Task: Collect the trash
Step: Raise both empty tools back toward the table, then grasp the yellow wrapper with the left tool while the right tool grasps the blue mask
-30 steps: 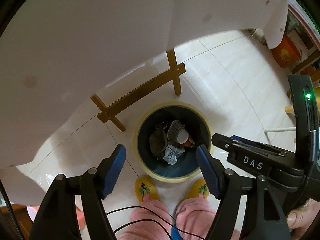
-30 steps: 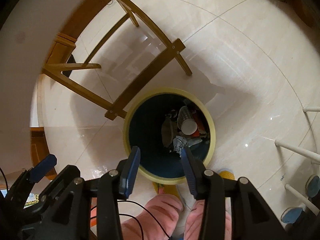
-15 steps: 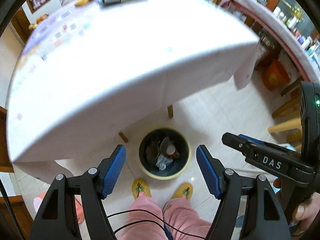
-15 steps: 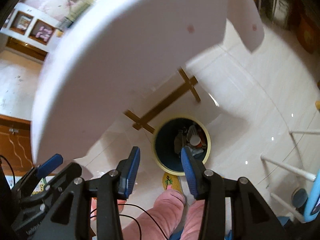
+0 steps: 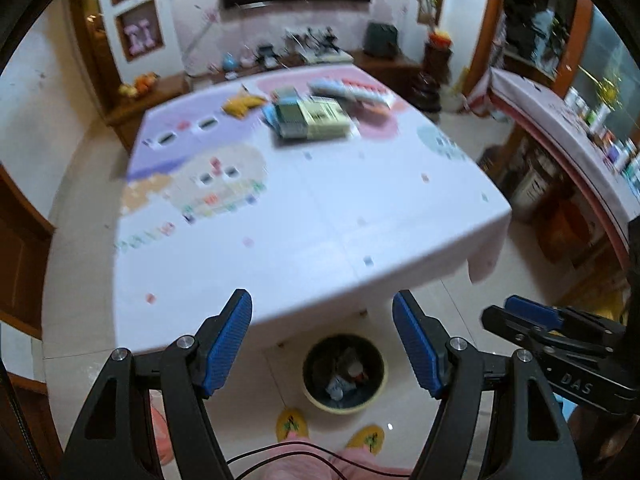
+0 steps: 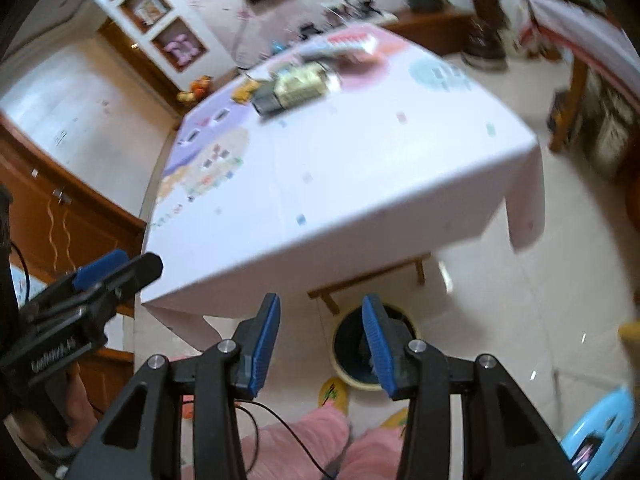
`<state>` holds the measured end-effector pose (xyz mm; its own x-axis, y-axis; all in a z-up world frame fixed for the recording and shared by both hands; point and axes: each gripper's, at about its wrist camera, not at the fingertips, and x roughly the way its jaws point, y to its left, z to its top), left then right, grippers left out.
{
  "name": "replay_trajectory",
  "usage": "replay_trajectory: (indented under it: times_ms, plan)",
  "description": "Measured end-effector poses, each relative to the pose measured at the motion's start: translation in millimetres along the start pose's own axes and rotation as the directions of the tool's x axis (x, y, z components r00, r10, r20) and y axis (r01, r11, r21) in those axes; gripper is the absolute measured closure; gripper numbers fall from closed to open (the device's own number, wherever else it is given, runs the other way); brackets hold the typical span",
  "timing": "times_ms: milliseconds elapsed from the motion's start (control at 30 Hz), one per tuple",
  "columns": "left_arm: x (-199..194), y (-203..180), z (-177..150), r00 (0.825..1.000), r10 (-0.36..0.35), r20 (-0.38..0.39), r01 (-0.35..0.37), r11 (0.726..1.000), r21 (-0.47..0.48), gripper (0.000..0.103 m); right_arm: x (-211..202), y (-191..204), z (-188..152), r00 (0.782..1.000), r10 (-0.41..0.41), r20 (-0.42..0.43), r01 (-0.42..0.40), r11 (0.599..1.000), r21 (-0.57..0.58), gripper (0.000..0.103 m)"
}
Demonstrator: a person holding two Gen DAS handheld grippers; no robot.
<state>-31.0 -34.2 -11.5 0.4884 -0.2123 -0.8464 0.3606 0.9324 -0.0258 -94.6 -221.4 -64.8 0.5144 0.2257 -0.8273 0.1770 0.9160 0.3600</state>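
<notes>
A round bin with a yellow rim (image 5: 345,405) (image 6: 340,372) stands on the floor under the table's near edge, with crumpled trash (image 5: 347,374) in it. My left gripper (image 5: 322,340) is open and empty, high above the bin. My right gripper (image 6: 320,344) is open and empty too, and its right finger covers part of the bin. On the far half of the white-clothed table (image 5: 320,216) (image 6: 340,168) lie blurred things: a stack of flat boxes (image 5: 308,118) (image 6: 296,86), a yellow item (image 5: 242,103) and a long pack (image 5: 352,90).
The person's pink trouser legs and yellow slippers (image 5: 292,424) stand just in front of the bin. A wooden table brace (image 6: 368,276) runs behind the bin. A side table (image 5: 568,128) with bottles is at the right. A light blue stool (image 6: 600,420) is low right.
Both grippers rose from just above the bin to above table height and tilted up. The tabletop and the room came into view and the bin shrank. The jaws kept their width.
</notes>
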Motion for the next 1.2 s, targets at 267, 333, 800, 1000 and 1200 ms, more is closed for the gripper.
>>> replay_trajectory:
  times_ms: [267, 333, 800, 1000, 1200]
  plan:
    - [-35.8, 27.2, 39.8, 0.994, 0.084, 0.073, -0.079, 0.994, -0.075, 0.032, -22.4, 16.2, 44.6, 0.997, 0.039, 0.06, -0.032, 0.993, -0.113, 0.06]
    - [-42.5, 34.4, 47.7, 0.992, 0.099, 0.078, -0.092, 0.992, -0.091, 0.032, -24.8, 20.2, 54.5, 0.997, 0.047, 0.067, -0.038, 0.992, -0.124, 0.06]
    - [-36.5, 108.7, 146.1, 0.993, 0.075, 0.09, -0.068, 0.995, -0.077, 0.022, -19.9, 58.8, 145.5, 0.989, 0.077, 0.125, -0.062, 0.99, -0.123, 0.06]
    - [13.3, 149.9, 217.8, 0.998, -0.002, 0.061, 0.001, 1.0, 0.007, 0.02, 12.7, 86.5, 204.7, 0.992, 0.045, 0.12, -0.038, 0.997, -0.065, 0.049]
    - [94.9, 186.2, 287.2, 0.997, -0.067, -0.031, 0.069, 0.996, 0.049, 0.02, 70.8, 109.8, 270.7, 0.997, 0.019, 0.081, -0.023, 0.998, 0.05, 0.049]
